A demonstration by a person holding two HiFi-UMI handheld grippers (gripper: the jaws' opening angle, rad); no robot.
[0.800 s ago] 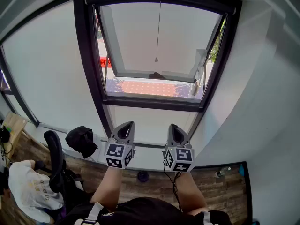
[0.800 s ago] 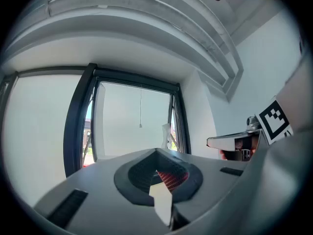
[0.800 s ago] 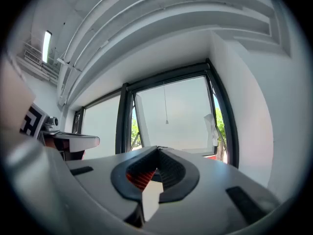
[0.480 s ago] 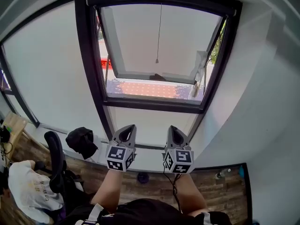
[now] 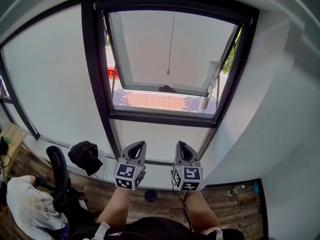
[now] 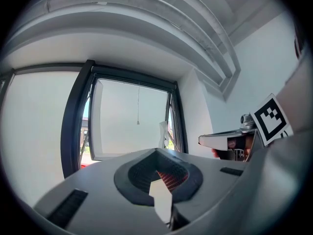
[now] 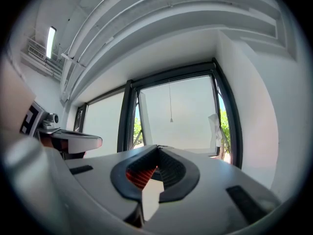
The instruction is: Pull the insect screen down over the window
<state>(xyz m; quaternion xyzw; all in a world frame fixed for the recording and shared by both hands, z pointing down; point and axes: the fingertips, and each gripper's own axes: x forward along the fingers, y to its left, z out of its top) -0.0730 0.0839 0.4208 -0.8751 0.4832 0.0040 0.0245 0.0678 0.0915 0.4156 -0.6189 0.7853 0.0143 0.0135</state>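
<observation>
The window [image 5: 95, 84] has a dark frame, and its sash [image 5: 150, 44] is swung open outward. A thin pull cord with a small end weight [image 5: 168, 72] hangs from the dark top bar [image 5: 170, 5]; no screen is drawn over the opening. The cord also shows in the left gripper view [image 6: 138, 123] and the right gripper view [image 7: 171, 120]. My left gripper [image 5: 137, 145] and right gripper [image 5: 180, 145] are side by side below the window, far under the cord. Both point up at it, shut and holding nothing. The jaw tips of the left gripper [image 6: 157, 151] and of the right gripper [image 7: 157, 147] meet.
A white rag [image 5: 212, 76] hangs at the right side of the frame. Low at the left are an office chair [image 5: 57, 169], a black bag [image 5: 85, 154] on the sill and a white garment [image 5: 27, 204]. A bottle [image 5: 235, 189] lies on the wooden floor at the right.
The view has tipped up slightly, so the window sits lower in the picture. Both grippers have sunk a little and drawn closer together, still shut.
</observation>
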